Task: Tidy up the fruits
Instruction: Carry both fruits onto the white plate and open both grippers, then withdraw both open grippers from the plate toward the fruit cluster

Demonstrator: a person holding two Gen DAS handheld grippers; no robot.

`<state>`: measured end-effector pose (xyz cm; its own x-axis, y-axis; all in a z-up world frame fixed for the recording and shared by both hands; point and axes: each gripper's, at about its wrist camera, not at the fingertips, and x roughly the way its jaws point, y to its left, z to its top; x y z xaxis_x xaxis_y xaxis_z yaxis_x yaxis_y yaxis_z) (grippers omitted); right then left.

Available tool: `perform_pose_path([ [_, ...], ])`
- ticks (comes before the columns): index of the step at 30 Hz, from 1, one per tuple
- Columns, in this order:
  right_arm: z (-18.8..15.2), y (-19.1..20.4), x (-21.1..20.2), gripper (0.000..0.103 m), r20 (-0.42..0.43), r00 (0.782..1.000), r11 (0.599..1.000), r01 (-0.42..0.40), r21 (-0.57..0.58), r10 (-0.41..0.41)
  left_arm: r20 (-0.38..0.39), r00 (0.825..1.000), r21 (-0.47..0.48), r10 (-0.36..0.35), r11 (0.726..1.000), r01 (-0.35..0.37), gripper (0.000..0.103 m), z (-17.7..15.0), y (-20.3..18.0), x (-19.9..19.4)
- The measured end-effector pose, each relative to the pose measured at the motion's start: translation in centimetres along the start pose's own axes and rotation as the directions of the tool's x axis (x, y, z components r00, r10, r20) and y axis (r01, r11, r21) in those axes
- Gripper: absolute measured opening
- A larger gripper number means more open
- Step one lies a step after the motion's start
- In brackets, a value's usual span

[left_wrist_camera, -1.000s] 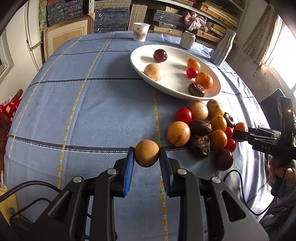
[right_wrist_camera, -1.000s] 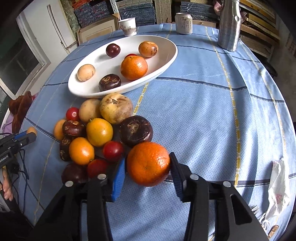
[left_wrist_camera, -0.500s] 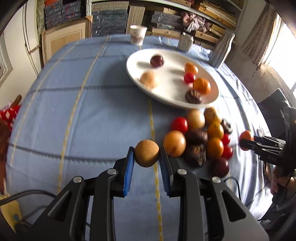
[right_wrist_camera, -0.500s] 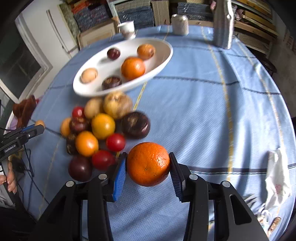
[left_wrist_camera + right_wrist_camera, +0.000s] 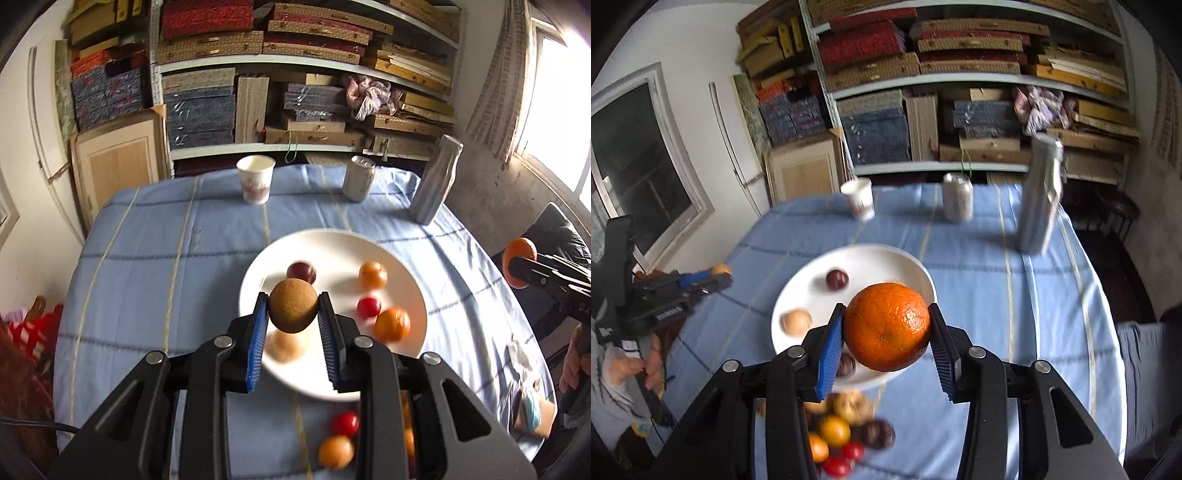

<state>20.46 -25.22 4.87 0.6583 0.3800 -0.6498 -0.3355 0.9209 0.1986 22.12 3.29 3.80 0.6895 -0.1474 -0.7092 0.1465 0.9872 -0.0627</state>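
Left wrist view: my left gripper (image 5: 292,314) is clamped on a rough brown round fruit (image 5: 292,311), held above the near part of the white plate (image 5: 406,280). On the plate lie a dark plum (image 5: 302,272), a red tomato (image 5: 368,307) and two oranges. A paper cup (image 5: 256,178), a can (image 5: 358,178) and a steel bottle (image 5: 436,179) stand beyond the plate.

Right wrist view: my right gripper (image 5: 887,328) grips a large orange (image 5: 887,326), partly open around it, above the plate's near rim. Loose fruit (image 5: 846,435) lies short of the plate.

Paper cup (image 5: 255,178), can (image 5: 358,178), steel bottle (image 5: 435,179)
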Motion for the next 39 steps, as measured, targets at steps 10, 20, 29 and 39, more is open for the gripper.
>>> perform_pose_path([
  [10,-1.0,1.0,8.2,0.045,-0.139,0.988,0.998,-0.06,0.011,0.061,-0.093,0.995,-0.022,-0.039,0.999,0.037,0.026,0.8,-1.3,8.5],
  [20,-1.8,4.9,15.2,0.045,-0.253,0.964,0.99,-0.108,-0.089,0.083,-0.198,0.98,-0.033,-0.024,0.999,0.018,0.027,-0.6,-0.1,14.5],
  [29,-2.0,6.4,18.1,0.046,-0.295,0.953,0.979,-0.116,-0.168,0.063,-0.199,0.98,-0.069,-0.015,0.998,0.001,0.05,-0.2,1.1,15.9],
  [39,-0.3,5.7,14.5,0.049,-0.224,0.972,0.984,-0.105,-0.146,0.071,-0.17,0.985,-0.11,0.024,0.993,-0.043,0.053,-1.0,3.6,11.6],
])
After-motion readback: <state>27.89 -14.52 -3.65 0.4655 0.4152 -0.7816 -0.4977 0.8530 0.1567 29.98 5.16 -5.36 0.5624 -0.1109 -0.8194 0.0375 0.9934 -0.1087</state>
